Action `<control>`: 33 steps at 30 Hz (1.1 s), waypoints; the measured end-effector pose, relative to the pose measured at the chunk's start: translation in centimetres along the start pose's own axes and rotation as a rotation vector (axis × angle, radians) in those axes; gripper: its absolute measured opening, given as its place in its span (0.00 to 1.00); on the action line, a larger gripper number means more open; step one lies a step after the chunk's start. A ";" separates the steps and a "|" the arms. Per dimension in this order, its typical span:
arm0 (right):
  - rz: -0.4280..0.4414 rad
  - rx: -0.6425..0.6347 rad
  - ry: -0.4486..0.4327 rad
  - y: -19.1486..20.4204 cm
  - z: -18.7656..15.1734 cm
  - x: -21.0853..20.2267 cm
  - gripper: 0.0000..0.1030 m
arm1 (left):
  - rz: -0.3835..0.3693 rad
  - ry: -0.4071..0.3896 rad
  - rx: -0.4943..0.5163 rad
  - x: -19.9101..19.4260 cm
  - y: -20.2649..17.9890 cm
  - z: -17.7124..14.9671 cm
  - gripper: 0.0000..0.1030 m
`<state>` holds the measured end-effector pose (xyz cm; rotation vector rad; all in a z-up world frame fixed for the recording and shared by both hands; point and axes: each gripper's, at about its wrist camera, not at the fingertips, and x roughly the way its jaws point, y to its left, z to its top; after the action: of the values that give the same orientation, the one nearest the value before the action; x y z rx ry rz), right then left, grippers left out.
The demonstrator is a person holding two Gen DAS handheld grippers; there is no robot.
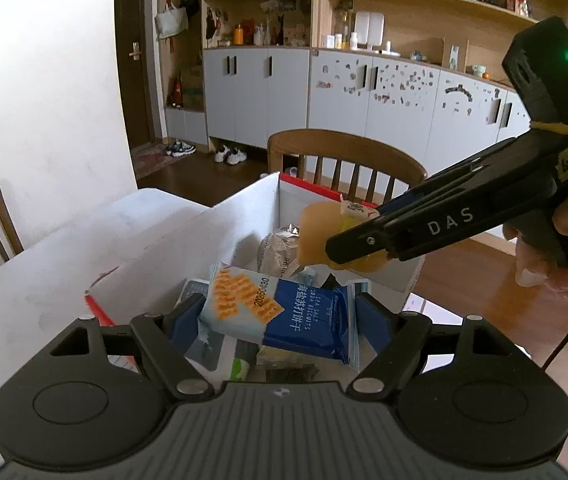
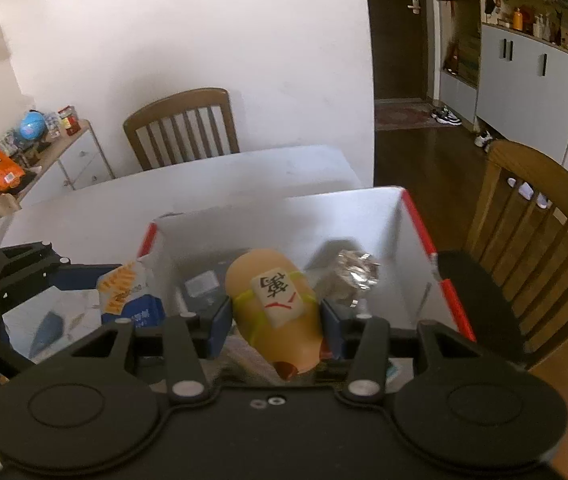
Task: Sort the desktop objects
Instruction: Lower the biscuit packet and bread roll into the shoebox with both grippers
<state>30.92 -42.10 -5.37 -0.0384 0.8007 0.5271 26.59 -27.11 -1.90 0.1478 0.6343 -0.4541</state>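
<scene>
My left gripper (image 1: 279,316) is shut on a blue and white soda biscuit packet (image 1: 275,312), held crosswise above the open white box (image 1: 243,216). My right gripper (image 2: 275,320) is shut on a tan squishy toy (image 2: 273,304) that bears a white tile with a character. In the left wrist view the right gripper (image 1: 348,246) comes in from the right and holds the tan toy (image 1: 316,236) over the box. In the right wrist view the left gripper and its biscuit packet (image 2: 131,292) show at the left. Both hang over the white box (image 2: 356,216).
Inside the box lie a silver foil packet (image 2: 354,276), a wrapped item (image 1: 279,252) and other packets. The box stands on a white table (image 1: 43,264) with wooden chairs (image 1: 348,160) around it. Cabinets and shelves fill the far wall; a person's hand (image 1: 544,264) holds the right gripper.
</scene>
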 end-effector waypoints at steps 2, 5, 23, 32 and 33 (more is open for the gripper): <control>-0.004 -0.001 0.006 -0.8 -0.1 0.3 0.46 | 0.011 0.013 -0.001 0.9 0.0 0.2 0.78; -0.014 -0.001 0.017 -1.7 -0.3 0.9 0.46 | 0.027 0.030 -0.012 2.2 0.2 0.5 0.78; -0.044 -0.047 0.086 -3.1 -1.6 4.9 0.46 | 0.104 0.163 -0.030 7.7 2.3 0.1 0.78; -0.051 -0.073 0.118 -2.6 -1.4 6.9 0.46 | 0.089 0.218 -0.031 8.5 2.3 -0.1 0.78; -0.049 -0.074 0.119 -2.6 -1.5 7.0 0.46 | 0.087 0.225 -0.035 8.7 2.3 -0.1 0.78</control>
<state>35.15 -41.60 -11.67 -0.1590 0.8940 0.5112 33.82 -28.18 -7.23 0.1940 0.8525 -0.3447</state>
